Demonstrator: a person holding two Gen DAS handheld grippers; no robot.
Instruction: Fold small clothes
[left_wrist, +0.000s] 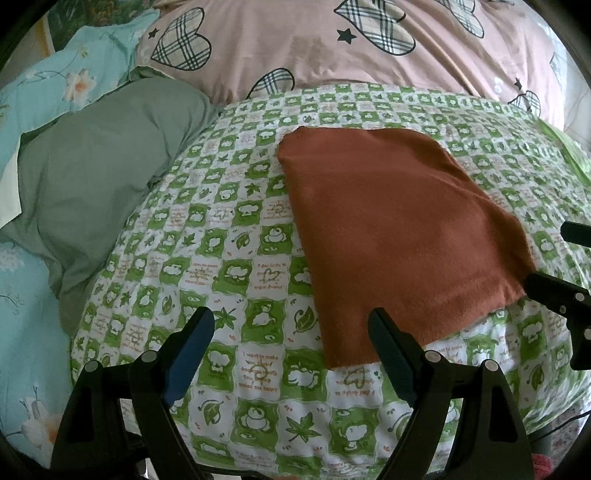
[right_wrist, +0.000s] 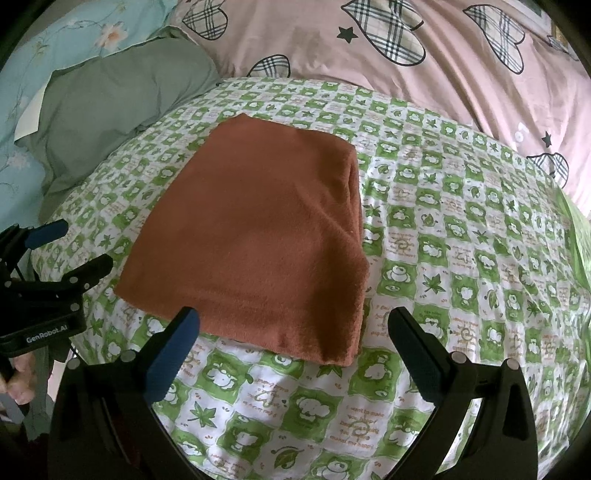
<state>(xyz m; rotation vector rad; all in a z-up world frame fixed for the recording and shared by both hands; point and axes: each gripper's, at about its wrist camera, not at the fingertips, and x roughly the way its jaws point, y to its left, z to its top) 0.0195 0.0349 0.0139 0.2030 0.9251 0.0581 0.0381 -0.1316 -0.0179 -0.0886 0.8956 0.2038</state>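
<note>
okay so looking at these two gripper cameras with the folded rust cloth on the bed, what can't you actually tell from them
- Rust-orange folded cloth: the number of layers and the kind of garment; both views show only the top face and the stacked right edge.
- Cloth's underside and the green checked quilt beneath it: covered by the cloth.
- Sage-green pillow: left part cut off by the fisheye edge.
- Quilt lettering: too small and warped to read fully.

Folded cloth (right_wrist: 255, 236) on quilt (right_wrist: 443, 229) — pillow (right_wrist: 110, 92) left, duvet (right_wrist: 369, 44) behind.

black fingers (right_wrist: 177, 347) — blue pads, silver screws
</note>
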